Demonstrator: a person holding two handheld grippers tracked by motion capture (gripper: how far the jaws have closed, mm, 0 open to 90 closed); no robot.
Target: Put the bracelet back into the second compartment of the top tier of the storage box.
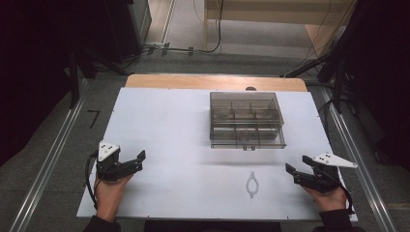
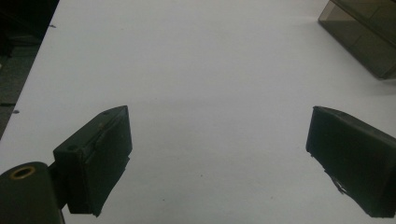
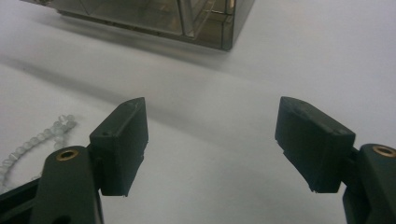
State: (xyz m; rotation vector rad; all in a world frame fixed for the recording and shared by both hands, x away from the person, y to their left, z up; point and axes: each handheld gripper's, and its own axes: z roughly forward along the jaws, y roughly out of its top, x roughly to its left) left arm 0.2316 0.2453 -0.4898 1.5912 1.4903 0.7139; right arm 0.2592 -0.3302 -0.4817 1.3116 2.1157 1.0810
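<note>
We hold both grippers wide and empty: left gripper (image 1: 135, 161), right gripper (image 1: 295, 170). The bead bracelet (image 1: 252, 184) lies near the right one, before the compartment box (image 1: 246, 120) (lid apparently shut); pinching loose beads could let them slip.

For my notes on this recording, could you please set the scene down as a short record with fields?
surface: white board on a table
box: clear compartment box, lid closed, at the far middle-right
beads: bead bracelet lying loose as a loop on the board, nearer than the box
left gripper: open, nothing between its fingers, near left edge
right gripper: open, holding nothing, right of the bracelet, not touching it
</note>
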